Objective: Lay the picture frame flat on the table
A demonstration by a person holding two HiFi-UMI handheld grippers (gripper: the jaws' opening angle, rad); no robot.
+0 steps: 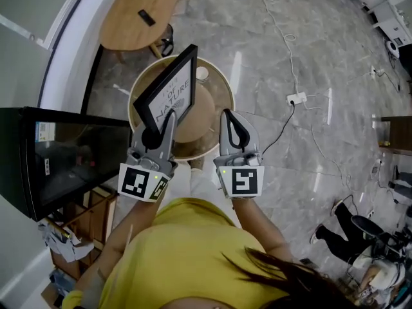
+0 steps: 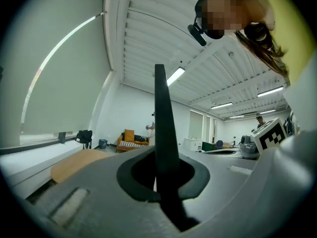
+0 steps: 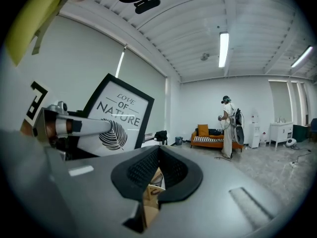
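The black picture frame point(image 1: 168, 92) with a white "nature" print stands tilted over the round wooden table point(image 1: 222, 85). My left gripper point(image 1: 154, 135) is shut on the frame's near lower edge. In the left gripper view that edge point(image 2: 161, 113) rises as a thin black strip straight out of my closed left gripper point(image 2: 161, 175). My right gripper point(image 1: 233, 129) hovers beside it over the table's near right part, shut with nothing in it. From the right gripper view the frame's face point(image 3: 119, 115) shows at left behind the left gripper point(image 3: 74, 128), apart from my right gripper point(image 3: 156, 170).
A white cup point(image 1: 202, 74) sits on the round table behind the frame. An oval wooden table point(image 1: 138, 11) stands farther back and a dark cabinet point(image 1: 64, 159) at left. A power strip with cable point(image 1: 296, 98) lies on the floor. A person point(image 3: 229, 125) stands near an orange sofa point(image 3: 210, 135).
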